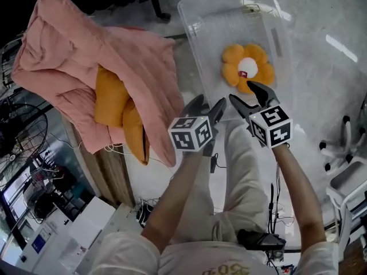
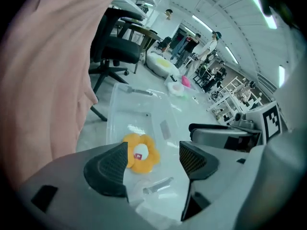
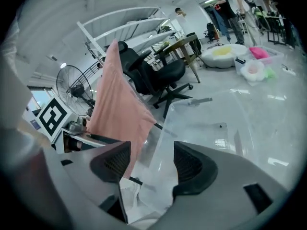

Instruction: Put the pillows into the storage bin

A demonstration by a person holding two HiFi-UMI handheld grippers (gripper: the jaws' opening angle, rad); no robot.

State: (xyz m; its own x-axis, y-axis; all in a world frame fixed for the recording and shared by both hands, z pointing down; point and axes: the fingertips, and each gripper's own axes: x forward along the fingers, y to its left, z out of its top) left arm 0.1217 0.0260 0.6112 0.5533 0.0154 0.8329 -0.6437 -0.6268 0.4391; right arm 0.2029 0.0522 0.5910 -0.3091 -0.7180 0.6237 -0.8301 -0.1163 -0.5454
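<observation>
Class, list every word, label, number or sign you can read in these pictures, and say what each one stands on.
No text here can be read.
Cubes on the left gripper and right gripper: black-and-white square markers only, no letters.
Red tag on the flower pillow: too small to read.
Yellow print on the person's clothing: cut off by the picture's edge, unreadable.

An orange flower-shaped pillow (image 1: 248, 67) lies in the clear plastic storage bin (image 1: 192, 36) just ahead of the fingers (image 1: 261, 90); a pink padded quilt (image 1: 86, 56) hangs to their left.
</observation>
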